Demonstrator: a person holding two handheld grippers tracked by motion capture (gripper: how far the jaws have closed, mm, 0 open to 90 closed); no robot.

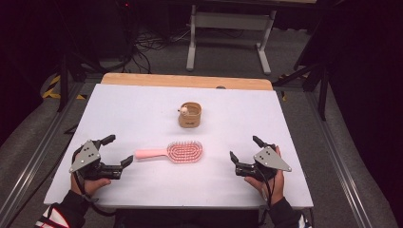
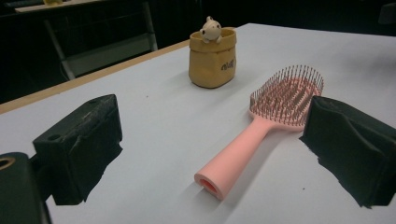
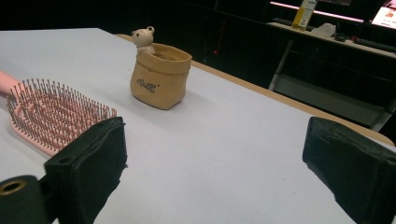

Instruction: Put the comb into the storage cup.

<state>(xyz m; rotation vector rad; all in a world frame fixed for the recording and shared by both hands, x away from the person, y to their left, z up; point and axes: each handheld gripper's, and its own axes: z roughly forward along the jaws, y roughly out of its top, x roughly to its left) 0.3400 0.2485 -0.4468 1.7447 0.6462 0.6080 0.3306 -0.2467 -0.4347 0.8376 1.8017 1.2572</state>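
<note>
A pink hairbrush (image 1: 172, 152) lies bristles up on the white table (image 1: 142, 104), its handle pointing left. Behind it stands a small tan bag-shaped pot (image 1: 190, 115) with a little bear figure on its rim. My left gripper (image 1: 118, 150) rests open at the front left, just left of the handle tip (image 2: 210, 182). Its jaws stand wide, the hairbrush (image 2: 266, 126) and pot (image 2: 212, 58) ahead of them. My right gripper (image 1: 244, 148) rests open at the front right, apart from the brush head (image 3: 51, 114), with the pot (image 3: 159, 77) beyond.
A wooden strip (image 1: 185, 80) edges the table's far side. Beyond it stand a white metal frame (image 1: 228, 28) and cables on the floor. Dark stands flank the table left and right.
</note>
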